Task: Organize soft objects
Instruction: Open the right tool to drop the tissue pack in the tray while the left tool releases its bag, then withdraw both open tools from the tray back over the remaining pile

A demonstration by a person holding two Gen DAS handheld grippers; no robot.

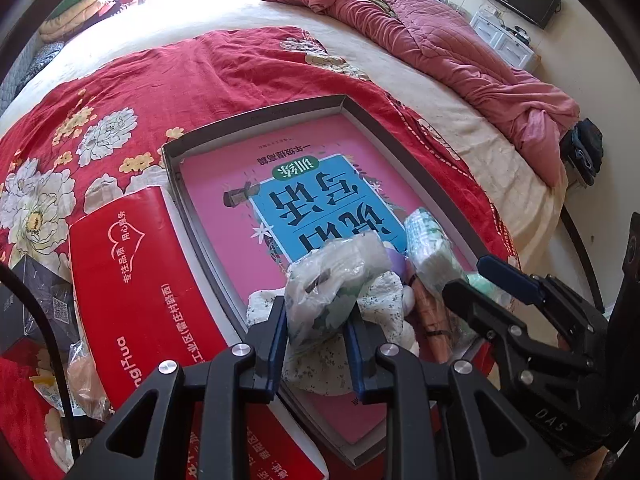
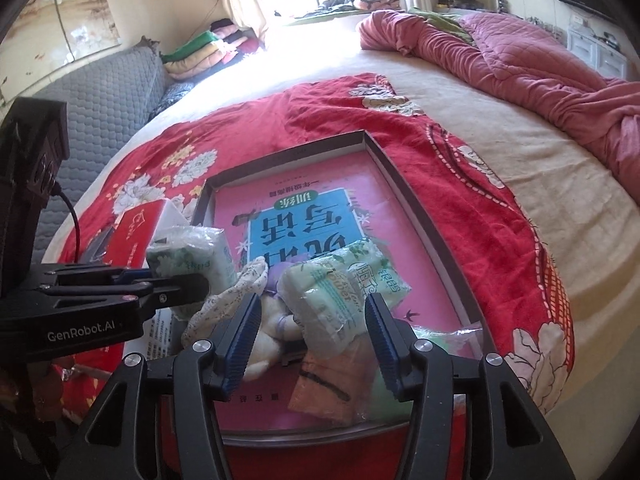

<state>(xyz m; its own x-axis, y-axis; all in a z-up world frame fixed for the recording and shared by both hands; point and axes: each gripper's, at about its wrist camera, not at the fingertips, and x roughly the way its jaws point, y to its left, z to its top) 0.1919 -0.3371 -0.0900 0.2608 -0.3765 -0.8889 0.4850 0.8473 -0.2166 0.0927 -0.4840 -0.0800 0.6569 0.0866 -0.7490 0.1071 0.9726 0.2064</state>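
A shallow grey box tray lies on a red floral bedcover with a pink book inside. My left gripper is shut on a clear-wrapped tissue pack, held just above the tray's near left corner. My right gripper stands open around a green tissue pack that rests on the pile; its pads do not press it. Under the packs lie a floral cloth, a white plush toy and an orange packet.
A red carton lies left of the tray, with a black box and bags beyond it. A crumpled pink quilt runs along the bed's far right. Folded blankets are stacked by the window.
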